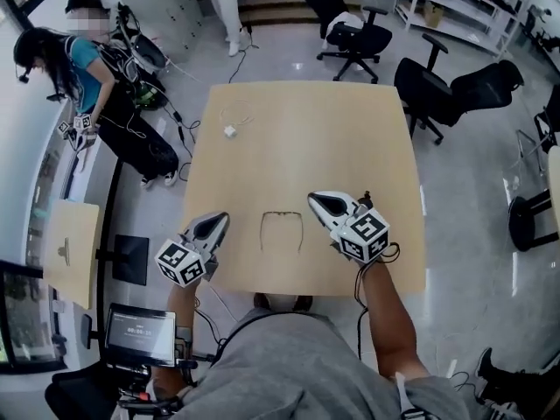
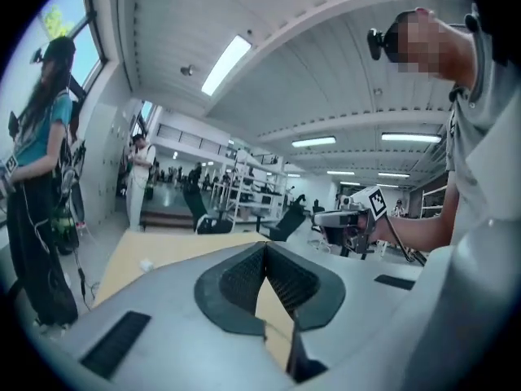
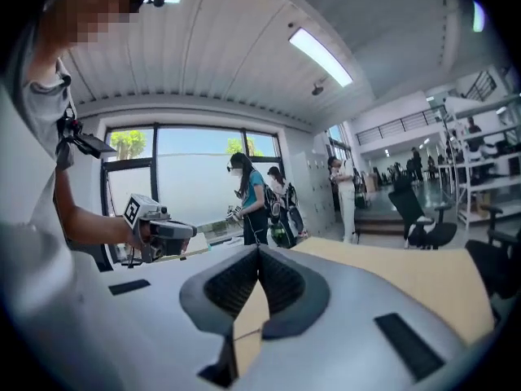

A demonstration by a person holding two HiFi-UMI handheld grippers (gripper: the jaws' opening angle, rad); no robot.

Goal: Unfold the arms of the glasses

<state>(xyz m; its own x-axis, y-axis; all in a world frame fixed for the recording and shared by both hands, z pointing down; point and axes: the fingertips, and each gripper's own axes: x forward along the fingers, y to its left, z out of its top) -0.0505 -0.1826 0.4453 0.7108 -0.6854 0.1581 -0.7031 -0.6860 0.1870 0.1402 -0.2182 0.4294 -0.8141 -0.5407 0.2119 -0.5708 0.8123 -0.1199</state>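
**Q:** Count for the log?

**A:** I count one table (image 1: 350, 138), one pair of glasses (image 1: 282, 231), two tongs and one small white plug (image 1: 229, 131) with a loop of thin cable. Off the table I count three bystanders (image 1: 87, 68) and at least three black chairs (image 1: 354, 31).

**Q:** Where are the glasses?

**A:** They lie flat near the table's near edge, about midway along it, between the two tongs and touching neither. The front bar faces the far edge and both arms run back toward the near edge. The plug sits well apart, toward the far left corner.

**Q:** And the tongs?

**A:** The left tongs (image 1: 219, 221) are closed tip to tip with nothing between them. The right tongs (image 1: 317, 201) are the same, pinched together and empty. Each one's own camera shows the pads meeting.

**Q:** Any differences between views?

**A:** I can make out the glasses only in the head view. The left gripper view adds ceiling lights and shelving (image 2: 244, 187). The right gripper view adds a big window (image 3: 195, 169) with trees outside.
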